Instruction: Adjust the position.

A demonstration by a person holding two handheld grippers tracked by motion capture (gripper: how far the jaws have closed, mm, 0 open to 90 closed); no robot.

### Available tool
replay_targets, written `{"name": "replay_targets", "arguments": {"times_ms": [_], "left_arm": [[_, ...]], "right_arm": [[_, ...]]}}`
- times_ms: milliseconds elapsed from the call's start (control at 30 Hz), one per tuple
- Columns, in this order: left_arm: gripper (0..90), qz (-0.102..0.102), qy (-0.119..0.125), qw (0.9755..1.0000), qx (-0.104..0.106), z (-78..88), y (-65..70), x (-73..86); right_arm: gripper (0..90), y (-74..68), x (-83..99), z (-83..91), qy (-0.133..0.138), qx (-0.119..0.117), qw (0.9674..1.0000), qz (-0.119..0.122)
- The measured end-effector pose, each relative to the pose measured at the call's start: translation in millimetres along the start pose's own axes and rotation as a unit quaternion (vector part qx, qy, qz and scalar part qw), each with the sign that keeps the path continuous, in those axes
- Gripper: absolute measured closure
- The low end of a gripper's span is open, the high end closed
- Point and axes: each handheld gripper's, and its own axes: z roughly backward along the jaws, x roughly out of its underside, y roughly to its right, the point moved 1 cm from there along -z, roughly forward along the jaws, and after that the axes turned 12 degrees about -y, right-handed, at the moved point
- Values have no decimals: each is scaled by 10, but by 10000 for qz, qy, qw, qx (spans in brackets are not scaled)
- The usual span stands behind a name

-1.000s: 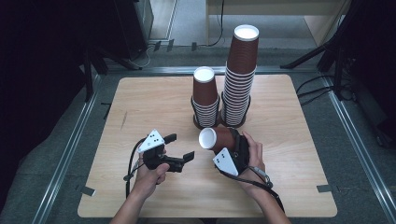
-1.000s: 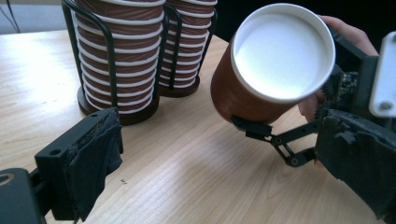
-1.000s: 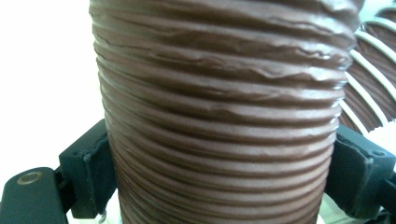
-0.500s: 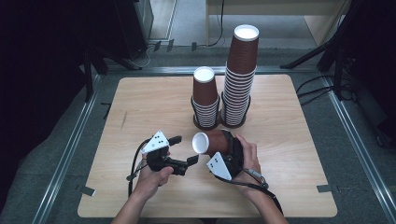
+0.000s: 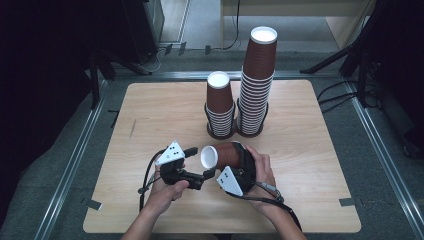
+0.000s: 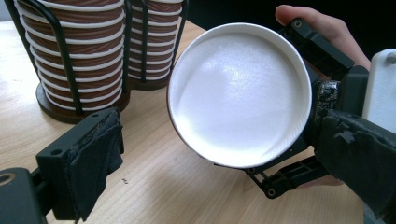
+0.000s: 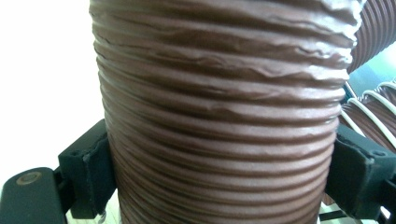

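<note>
Brown ribbed paper cup (image 5: pixel 226 156), white inside, apparently undented

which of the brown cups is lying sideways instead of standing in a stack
The single brown paper cup clamped in the right gripper, its white mouth facing the left gripper; the others stand stacked in two holders.

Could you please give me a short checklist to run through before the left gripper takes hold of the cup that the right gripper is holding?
1. Right gripper clamped on the brown ribbed cup: ok, a jaw presses each side in the right gripper view.
2. Left gripper open: ok, its jaws stand wide apart.
3. Cup's white end faces the left gripper: ok.
4. That end lies between the left jaws: ok in the high view; not yet touching.
5. Cup wall uncrushed: cannot tell, the ribs look slightly wrinkled.
6. Clear of the short stack and tall stack: ok, both stand farther back on the table.
</note>
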Motion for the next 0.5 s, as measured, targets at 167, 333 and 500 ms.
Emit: {"name": "replay_targets", "arguments": {"times_ms": [167, 333, 500], "left_arm": [[45, 31, -5, 10000, 25, 3, -3, 0], [61, 2, -29, 10000, 33, -4, 10, -1], [78, -19, -71, 10000, 35, -16, 23, -3]], "right_arm": [[108, -15, -22, 14, 14, -35, 10000, 12], [108, -28, -42, 18, 38, -55, 10000, 47], [108, -42, -61, 27, 78, -49, 9999, 55]]}}
